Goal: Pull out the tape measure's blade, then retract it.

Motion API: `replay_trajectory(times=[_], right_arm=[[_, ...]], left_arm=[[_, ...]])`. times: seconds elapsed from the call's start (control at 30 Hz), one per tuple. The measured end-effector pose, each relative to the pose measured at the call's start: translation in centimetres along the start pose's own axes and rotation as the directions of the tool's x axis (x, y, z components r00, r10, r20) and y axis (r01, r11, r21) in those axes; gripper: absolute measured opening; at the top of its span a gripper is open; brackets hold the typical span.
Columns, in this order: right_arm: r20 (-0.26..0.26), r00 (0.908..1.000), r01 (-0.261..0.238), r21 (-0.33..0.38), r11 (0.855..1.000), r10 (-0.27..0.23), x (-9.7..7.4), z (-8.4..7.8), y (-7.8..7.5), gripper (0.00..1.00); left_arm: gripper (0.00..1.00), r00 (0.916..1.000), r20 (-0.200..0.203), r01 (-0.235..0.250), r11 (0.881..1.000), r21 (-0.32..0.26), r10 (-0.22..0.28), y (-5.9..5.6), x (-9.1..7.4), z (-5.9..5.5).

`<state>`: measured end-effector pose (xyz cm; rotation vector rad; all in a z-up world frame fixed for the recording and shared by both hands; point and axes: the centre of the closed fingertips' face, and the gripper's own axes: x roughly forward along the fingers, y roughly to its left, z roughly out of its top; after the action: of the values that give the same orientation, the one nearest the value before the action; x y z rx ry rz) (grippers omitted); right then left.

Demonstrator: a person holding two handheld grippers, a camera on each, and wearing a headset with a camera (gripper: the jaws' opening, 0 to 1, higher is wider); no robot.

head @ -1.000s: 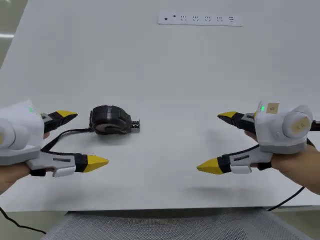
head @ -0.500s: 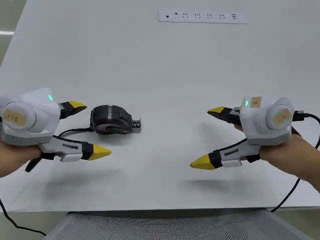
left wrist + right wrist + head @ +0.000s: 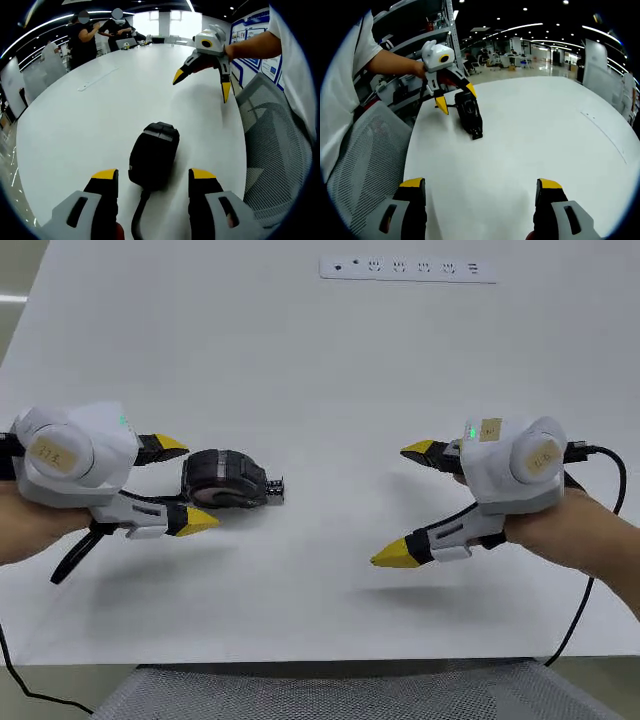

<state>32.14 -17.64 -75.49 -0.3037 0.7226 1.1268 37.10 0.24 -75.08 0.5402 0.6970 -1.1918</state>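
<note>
Where the head view looks down on the smooth matte white table (image 3: pixel 300 370), the tape measure (image 3: pixel 225 480) lies left of centre, a rounded black case with a ribbed rim, its small blade hook at the right end. The left gripper (image 3: pixel 190 482), white plastic with black jaws tipped in yellow wedges, is spread wide, its two tips flanking the left end of the case, one on the far side and one on the near side; a clamp is not evident. The right gripper (image 3: pixel 395 505) hangs well apart to the right, equally wide, holding nothing, with a black cable (image 3: pixel 590 570) trailing off the near edge. A flat white power strip (image 3: pixel 407 268) lies at the far edge, and a grey mesh chair (image 3: pixel 330 690) shows below the near edge. From the left gripper view, the tape measure (image 3: pixel 154 155) sits just beyond and between the yellow tips with a gap on each side, a black cord (image 3: pixel 139 215) running back from it between the jaws; the open table lies between it and the right gripper (image 3: pixel 201 86) farther off. From the right gripper view, the wide jaws frame bare tabletop, and the tape measure (image 3: pixel 469 114) lies far off with the left gripper (image 3: pixel 455 99) over its far end, the mesh chair (image 3: pixel 365 160) at left.
</note>
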Motion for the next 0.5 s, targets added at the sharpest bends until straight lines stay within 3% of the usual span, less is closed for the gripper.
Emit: replay_trajectory(times=[0.5], right_arm=[[0.001, 0.9996, -0.029, -0.001, 1.0, 0.029, 0.94, 0.19, -0.18, 0.87]], left_arm=[[0.36, 0.9993, -0.031, 0.02, 0.999, 0.046, -0.019, 0.4, 0.99, -0.38]])
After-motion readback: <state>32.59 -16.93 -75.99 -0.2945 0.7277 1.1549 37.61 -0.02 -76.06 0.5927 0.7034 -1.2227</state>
